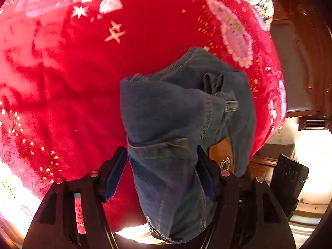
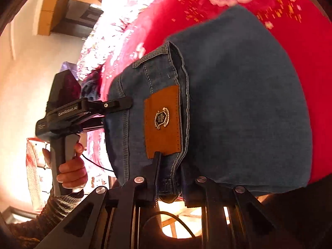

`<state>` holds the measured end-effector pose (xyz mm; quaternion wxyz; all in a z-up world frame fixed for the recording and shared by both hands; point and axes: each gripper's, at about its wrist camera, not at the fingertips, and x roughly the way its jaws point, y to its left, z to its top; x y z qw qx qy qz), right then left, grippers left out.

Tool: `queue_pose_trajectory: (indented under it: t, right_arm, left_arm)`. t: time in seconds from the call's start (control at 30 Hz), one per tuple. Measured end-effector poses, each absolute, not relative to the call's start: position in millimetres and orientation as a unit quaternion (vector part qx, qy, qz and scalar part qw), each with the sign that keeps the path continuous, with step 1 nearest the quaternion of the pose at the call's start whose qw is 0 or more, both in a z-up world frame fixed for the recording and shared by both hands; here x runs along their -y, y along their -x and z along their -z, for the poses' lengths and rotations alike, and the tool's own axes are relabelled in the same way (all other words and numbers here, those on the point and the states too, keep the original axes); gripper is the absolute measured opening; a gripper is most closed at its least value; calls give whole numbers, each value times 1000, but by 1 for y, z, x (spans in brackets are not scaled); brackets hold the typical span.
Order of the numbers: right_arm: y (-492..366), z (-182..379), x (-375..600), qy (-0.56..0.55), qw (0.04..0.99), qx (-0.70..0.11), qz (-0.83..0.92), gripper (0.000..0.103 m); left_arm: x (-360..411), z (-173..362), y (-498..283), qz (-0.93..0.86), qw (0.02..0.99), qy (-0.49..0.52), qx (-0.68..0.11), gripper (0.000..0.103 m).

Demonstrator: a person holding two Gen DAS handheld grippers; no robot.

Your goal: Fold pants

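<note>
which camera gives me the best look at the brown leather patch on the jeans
The right wrist view: the brown leather patch with its metal crest sits central and almost wholly visible. The left wrist view shows only a narrow strip behind folded denim.

The jeans hang bunched between the left gripper fingers; their lower end runs past the bottom edge of the left view, and the folds cover whatever the pads grip. In the right view the denim covers the right gripper fingertips, so their hold cannot be judged. The leather patch carries an emblem too small to read. The red blanket beneath the jeans is hidden, its far pattern blurred. The person's hand is partly behind the handle.
</note>
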<state>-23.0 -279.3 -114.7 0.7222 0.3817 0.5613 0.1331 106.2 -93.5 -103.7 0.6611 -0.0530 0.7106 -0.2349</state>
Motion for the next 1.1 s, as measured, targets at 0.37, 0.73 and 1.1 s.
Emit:
queue_pose_trajectory:
  t: [0.37, 0.73, 1.1]
  right_arm:
    - [25, 108, 287, -398, 716, -557, -137, 41]
    - [5, 80, 307, -378, 753, -521, -134, 46]
    - [-45, 93, 303, -357, 765, -521, -126, 49]
  left_arm:
    - [88, 48, -78, 219, 756, -42, -615, 65]
    - [99, 41, -81, 214, 762, -46, -609, 65]
    - [35, 80, -90, 189, 695, 125, -682, 68]
